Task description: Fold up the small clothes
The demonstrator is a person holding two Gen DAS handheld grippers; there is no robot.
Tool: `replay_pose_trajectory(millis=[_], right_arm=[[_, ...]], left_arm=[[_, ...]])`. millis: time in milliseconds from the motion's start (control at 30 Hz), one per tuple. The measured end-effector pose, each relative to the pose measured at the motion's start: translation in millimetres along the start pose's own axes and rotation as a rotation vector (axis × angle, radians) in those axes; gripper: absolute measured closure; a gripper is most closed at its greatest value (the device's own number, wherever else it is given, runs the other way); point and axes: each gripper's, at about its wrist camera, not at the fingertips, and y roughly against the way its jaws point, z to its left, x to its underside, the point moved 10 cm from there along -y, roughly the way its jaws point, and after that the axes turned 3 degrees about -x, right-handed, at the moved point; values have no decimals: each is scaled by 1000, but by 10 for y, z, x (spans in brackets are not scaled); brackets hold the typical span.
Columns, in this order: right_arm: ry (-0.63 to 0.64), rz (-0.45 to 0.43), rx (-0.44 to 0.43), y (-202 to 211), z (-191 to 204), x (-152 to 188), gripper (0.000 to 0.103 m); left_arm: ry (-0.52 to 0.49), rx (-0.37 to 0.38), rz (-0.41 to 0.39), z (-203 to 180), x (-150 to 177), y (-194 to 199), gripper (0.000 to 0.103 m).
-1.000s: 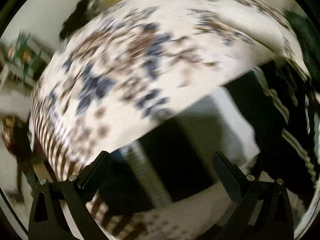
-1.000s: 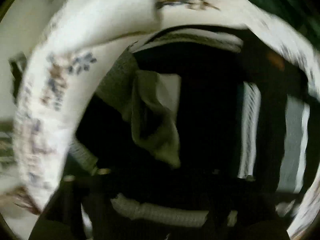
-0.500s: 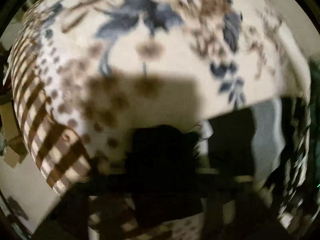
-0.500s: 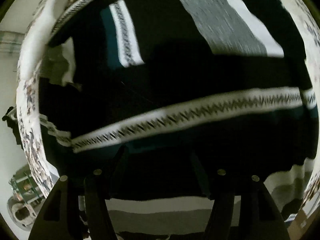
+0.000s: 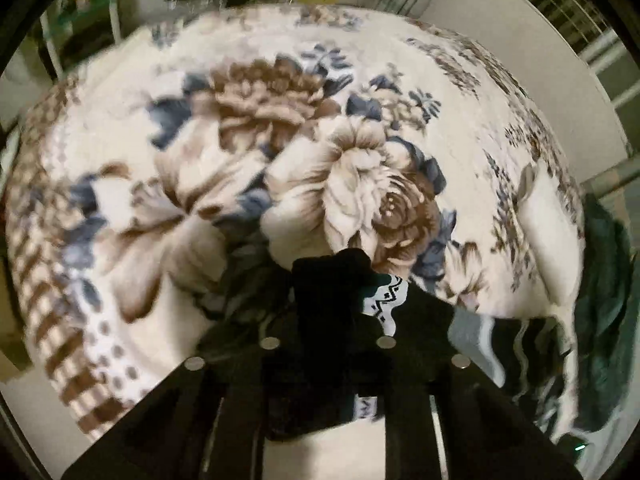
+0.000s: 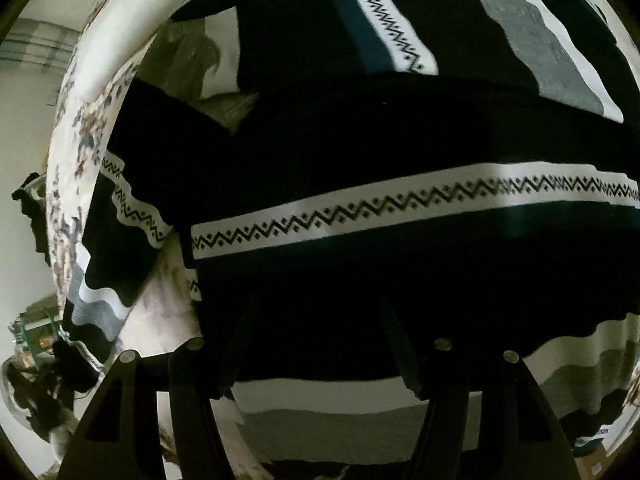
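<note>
- Judging progress from both wrist views, I put the fold at an early-to-middle stage: the dark patterned sweater (image 6: 360, 140) lies spread over the floral blanket (image 5: 280, 140), one part already doubled over the rest, but it is not yet a tidy packet.
- My left gripper (image 5: 328, 320) has its jaws drawn close together on a bunched corner of that sweater (image 5: 332, 280); a scrap of the white zigzag band (image 5: 386, 296) peeks out beside the pinch, so I read it as holding cloth.
- My right gripper (image 6: 320, 344) hangs over the sweater with its fingers (image 6: 240, 344) apart, a wide gap between them. They are dark against dark knit, so whether the tips touch the fabric I cannot tell (the lower edge is murky).
- In the right view the long white zigzag band (image 6: 400, 208) runs straight across the upper layer, and a second band (image 6: 384, 20) runs at an angle on the layer behind, which suggests one fold is made.
- Left to do, as I judge it: bring the pinched corner across, lay it flat, and square the edges.
- A dark green cloth (image 5: 604, 280) lies off the blanket's right edge, apparently untouched.
</note>
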Motion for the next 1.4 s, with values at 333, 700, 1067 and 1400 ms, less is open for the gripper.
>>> replay_pose_trajectory(millis=[333, 700, 1067, 1400], right_arm=[[-32, -64, 47, 226, -229, 0, 15], [-97, -134, 183, 499, -724, -251, 15], [-129, -171, 99, 897, -1492, -804, 15], [-180, -139, -19, 1434, -2585, -1117, 15]], left_arm=[[320, 109, 46, 546, 590, 121, 35], [273, 40, -72, 133, 217, -326, 91], [-232, -47, -324, -1563, 60, 698, 91], [-631, 205, -148, -4452, 2167, 415, 91]])
